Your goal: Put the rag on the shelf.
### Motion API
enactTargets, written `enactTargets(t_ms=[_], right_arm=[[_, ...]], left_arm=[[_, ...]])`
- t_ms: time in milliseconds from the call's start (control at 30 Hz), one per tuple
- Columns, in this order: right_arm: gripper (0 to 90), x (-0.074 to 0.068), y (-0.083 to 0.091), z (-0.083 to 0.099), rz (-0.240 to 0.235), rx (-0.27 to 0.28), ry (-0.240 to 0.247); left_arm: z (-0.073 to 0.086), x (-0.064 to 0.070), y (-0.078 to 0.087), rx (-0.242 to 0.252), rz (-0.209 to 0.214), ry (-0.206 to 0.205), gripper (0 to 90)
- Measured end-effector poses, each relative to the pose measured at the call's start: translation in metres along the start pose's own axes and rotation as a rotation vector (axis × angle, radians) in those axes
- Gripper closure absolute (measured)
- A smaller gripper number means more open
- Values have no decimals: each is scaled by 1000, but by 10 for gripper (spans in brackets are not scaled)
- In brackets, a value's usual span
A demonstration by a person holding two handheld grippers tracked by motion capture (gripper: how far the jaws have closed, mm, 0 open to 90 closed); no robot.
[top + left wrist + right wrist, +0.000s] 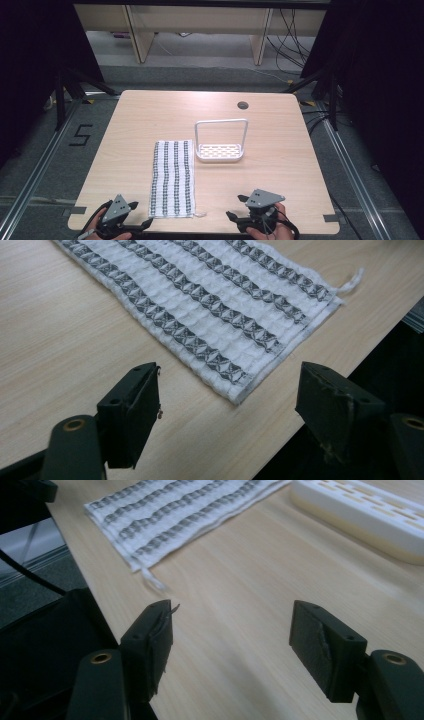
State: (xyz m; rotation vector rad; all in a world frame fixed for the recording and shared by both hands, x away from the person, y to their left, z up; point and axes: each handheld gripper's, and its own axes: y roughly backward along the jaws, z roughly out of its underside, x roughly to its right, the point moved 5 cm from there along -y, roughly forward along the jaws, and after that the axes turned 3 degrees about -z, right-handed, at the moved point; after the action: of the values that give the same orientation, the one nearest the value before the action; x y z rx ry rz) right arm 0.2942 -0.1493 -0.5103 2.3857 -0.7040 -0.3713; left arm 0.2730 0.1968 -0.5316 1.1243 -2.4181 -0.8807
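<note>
A white towel with dark woven stripes (172, 177) lies flat along the front left-centre of the wooden table (280, 170). To its right stands a white slotted tray with a tall hoop handle (221, 151). My left gripper (141, 214) sits at the front edge, just left of the towel's near corner, open and empty. In the left gripper view the towel's (200, 305) near corner lies just ahead of the gap of that gripper (230, 372). My right gripper (236, 207) is open and empty at the front right. Its own view has that gripper (232, 607) low over bare wood, the towel (170, 515) at upper left and the tray (365, 515) at upper right.
A round cable hole (243, 105) sits near the table's far edge. Beyond the table are the legs of another desk (142, 35) and loose cables (292, 40) on the floor. A loose thread (152, 580) trails from the towel's corner.
</note>
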Motion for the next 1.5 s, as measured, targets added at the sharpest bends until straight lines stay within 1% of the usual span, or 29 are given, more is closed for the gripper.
enactTargets(t_ms=[33,133,167,200,267,333,367,400,500,533,567,600,700,733,867,900,933,967,1000,1033,1067,1133,1200,1267,1300,1333,1367,1400,1500], right_arm=[[360,-3,-3,-2,-8,-7,8],[374,-12,-16,-8,-34,-21,30],[386,-18,-23,-11,-54,-32,53],[399,-20,-27,-13,-62,-36,70],[401,-24,-30,-15,-61,-44,61],[402,-33,-43,-21,-86,-60,113],[402,-33,-43,-21,-86,-60,113],[403,-36,-46,-22,-87,-70,104],[417,-41,-57,-26,-95,-89,123],[420,-44,-64,-29,-98,-97,148],[423,-45,-67,-31,-99,-102,154],[426,-47,-69,-32,-98,-108,141],[430,-47,-75,-35,-98,-108,168],[433,-48,-77,-36,-103,-117,169],[444,-50,-86,-40,-101,-115,190],[444,-51,-87,-40,-98,-122,185],[444,-51,-88,-41,-97,-132,179],[445,-51,-90,-41,-100,-126,193],[448,-52,-91,-41,-94,-127,180],[451,-52,-93,-41,-104,-133,177],[453,-52,-93,-41,-99,-153,175],[457,-53,-98,-41,-104,-150,188],[461,-52,-101,-41,-102,-153,211],[464,-52,-102,-40,-91,-166,191],[468,-52,-104,-41,-100,-160,208],[471,-55,-103,-40,-97,-185,172],[478,-53,-106,-40,-100,-163,219],[495,-54,-107,-40,-101,-181,203],[517,-53,-109,-40,-96,-184,207]], left_arm=[[1,0,0,-13,-3,-16,264],[0,3,-2,-4,13,-4,273],[1,2,-2,-26,2,-25,281],[1,3,-3,-11,10,-20,284],[0,4,-3,-6,13,-18,290],[1,4,-3,-20,10,-12,294],[1,4,-3,-20,10,-12,291],[2,2,-4,-28,-7,-31,291],[2,5,-6,-22,2,-25,286],[3,3,-5,-47,-5,-52,290],[3,3,-5,-47,-5,-52,291],[3,4,-5,-54,4,-62,294],[3,3,-5,-64,2,-78,316],[3,5,-7,-55,-7,-52,316],[2,6,-10,-69,11,-87,352],[1,7,-10,-66,5,-72,358],[1,7,-12,-67,12,-77,371],[0,7,-13,-69,16,-85,383],[-1,6,-14,-70,11,-92,395],[-1,5,-14,-86,12,-117,409],[-2,6,-16,-80,18,-112,418],[-2,7,-18,-98,21,-112,439],[-2,6,-19,-108,21,-134,443],[-2,5,-21,-113,25,-150,444],[-1,5,-21,-124,31,-160,446],[-1,5,-22,-121,26,-152,447],[-1,5,-23,-116,26,-145,447],[-1,4,-23,-128,32,-160,442],[0,5,-26,-131,27,-161,446]])
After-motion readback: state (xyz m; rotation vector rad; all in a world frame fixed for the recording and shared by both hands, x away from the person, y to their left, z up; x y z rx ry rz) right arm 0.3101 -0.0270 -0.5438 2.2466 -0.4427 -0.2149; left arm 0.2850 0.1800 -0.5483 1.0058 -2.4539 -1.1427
